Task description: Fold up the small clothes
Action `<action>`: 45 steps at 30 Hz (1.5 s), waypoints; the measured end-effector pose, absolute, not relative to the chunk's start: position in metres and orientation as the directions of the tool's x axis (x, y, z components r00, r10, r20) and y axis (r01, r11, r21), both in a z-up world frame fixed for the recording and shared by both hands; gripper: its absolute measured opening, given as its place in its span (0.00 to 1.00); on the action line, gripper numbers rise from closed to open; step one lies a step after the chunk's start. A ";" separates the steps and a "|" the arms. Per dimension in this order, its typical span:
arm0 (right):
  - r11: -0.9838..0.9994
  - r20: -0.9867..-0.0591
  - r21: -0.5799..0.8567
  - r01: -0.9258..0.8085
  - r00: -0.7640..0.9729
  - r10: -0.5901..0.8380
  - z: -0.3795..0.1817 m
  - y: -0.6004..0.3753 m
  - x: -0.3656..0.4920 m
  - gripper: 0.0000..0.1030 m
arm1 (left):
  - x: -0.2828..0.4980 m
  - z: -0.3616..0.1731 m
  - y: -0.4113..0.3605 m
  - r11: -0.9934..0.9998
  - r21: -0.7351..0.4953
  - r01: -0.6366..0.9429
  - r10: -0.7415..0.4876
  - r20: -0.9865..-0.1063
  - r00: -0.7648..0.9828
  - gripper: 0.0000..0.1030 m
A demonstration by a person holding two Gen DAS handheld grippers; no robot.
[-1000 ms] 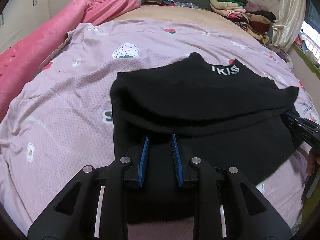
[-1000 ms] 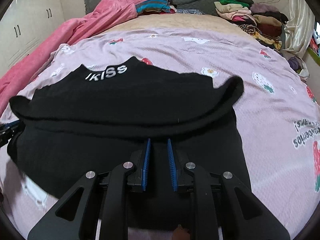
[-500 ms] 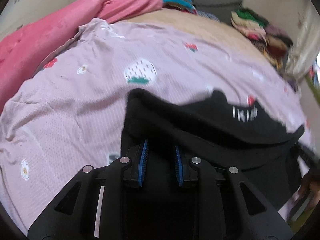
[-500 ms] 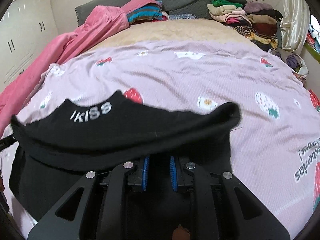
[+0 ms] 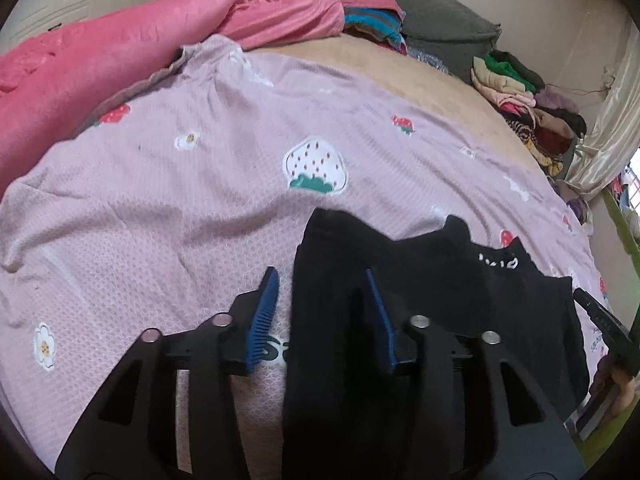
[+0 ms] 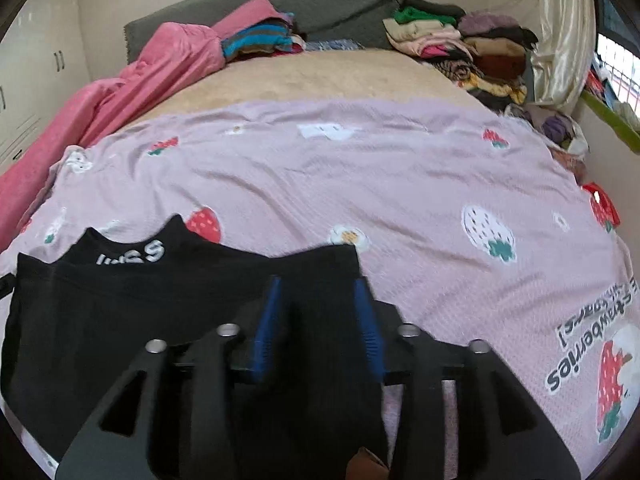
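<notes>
A small black garment [image 5: 448,312] with white lettering at the neck lies folded over on the pink strawberry-print sheet [image 5: 200,184]. My left gripper [image 5: 322,276] is open above the garment's left edge, its jaws spread wide and nothing between the pads. In the right wrist view the same garment [image 6: 132,312] fills the lower left, and my right gripper [image 6: 318,282] is open over its right edge. The right gripper's black tip shows at the right edge of the left wrist view [image 5: 600,316].
A pink blanket [image 5: 100,52] runs along the left side of the bed. Stacks of folded clothes [image 6: 452,44] sit at the far right by a curtain [image 6: 560,32]. A grey headboard cushion [image 6: 320,4] and striped clothes [image 6: 256,38] lie at the back.
Both grippers have opened and let go of the black garment's edge. The fold now lies down on the garment, and both grippers have drawn back toward its near side.
</notes>
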State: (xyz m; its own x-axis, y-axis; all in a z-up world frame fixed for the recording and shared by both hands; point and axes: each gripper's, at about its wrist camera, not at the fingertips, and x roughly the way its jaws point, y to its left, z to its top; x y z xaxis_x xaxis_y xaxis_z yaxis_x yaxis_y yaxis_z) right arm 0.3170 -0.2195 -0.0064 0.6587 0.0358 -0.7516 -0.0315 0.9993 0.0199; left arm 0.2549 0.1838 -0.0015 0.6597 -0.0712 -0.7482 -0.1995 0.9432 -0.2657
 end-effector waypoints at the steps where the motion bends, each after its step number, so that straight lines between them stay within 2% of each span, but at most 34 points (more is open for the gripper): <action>1: 0.999 -0.759 0.018 -0.030 0.650 0.033 -0.009 -0.220 0.317 0.40 | 0.256 -0.004 0.184 0.946 -0.256 -0.201 -0.064 -0.752 0.656 0.44; 4: 0.999 -0.775 0.023 -0.030 0.631 0.037 -0.017 -0.222 0.320 0.40 | 0.258 -0.008 0.183 0.952 -0.243 -0.188 -0.063 -0.752 0.656 0.44; 5: 0.999 -0.776 0.028 -0.036 0.630 0.044 -0.019 -0.221 0.321 0.32 | 0.259 -0.009 0.182 0.955 -0.234 -0.184 -0.057 -0.751 0.658 0.44; 6: 0.999 -0.777 0.026 -0.045 0.628 0.049 -0.019 -0.219 0.321 0.14 | 0.259 -0.010 0.179 0.960 -0.221 -0.172 -0.055 -0.751 0.658 0.34; 7: 0.998 -0.776 0.025 -0.052 0.628 0.052 -0.019 -0.217 0.320 0.09 | 0.259 -0.011 0.178 0.963 -0.216 -0.164 -0.056 -0.751 0.658 0.08; 8: 0.998 -0.770 0.023 -0.059 0.636 0.055 -0.018 -0.216 0.318 0.08 | 0.259 -0.010 0.178 0.965 -0.212 -0.156 -0.058 -0.749 0.661 0.04; 18: 0.993 -0.663 0.111 -0.027 0.743 0.094 0.025 -0.235 0.306 0.07 | 0.243 0.029 0.183 0.970 -0.204 -0.131 -0.034 -0.649 0.760 0.03; 37: 0.998 -0.699 0.054 0.044 0.715 0.006 -0.001 -0.233 0.311 0.08 | 0.256 0.004 0.181 0.980 -0.150 -0.132 -0.013 -0.710 0.704 0.04; 43: 0.998 -0.707 0.037 0.043 0.707 -0.004 -0.004 -0.229 0.306 0.08 | 0.252 0.004 0.180 0.983 -0.114 -0.143 0.020 -0.711 0.703 0.08; 45: 0.998 -0.708 0.032 0.054 0.706 -0.016 -0.004 -0.230 0.304 0.13 | 0.250 0.005 0.181 0.983 -0.117 -0.143 0.017 -0.711 0.703 0.12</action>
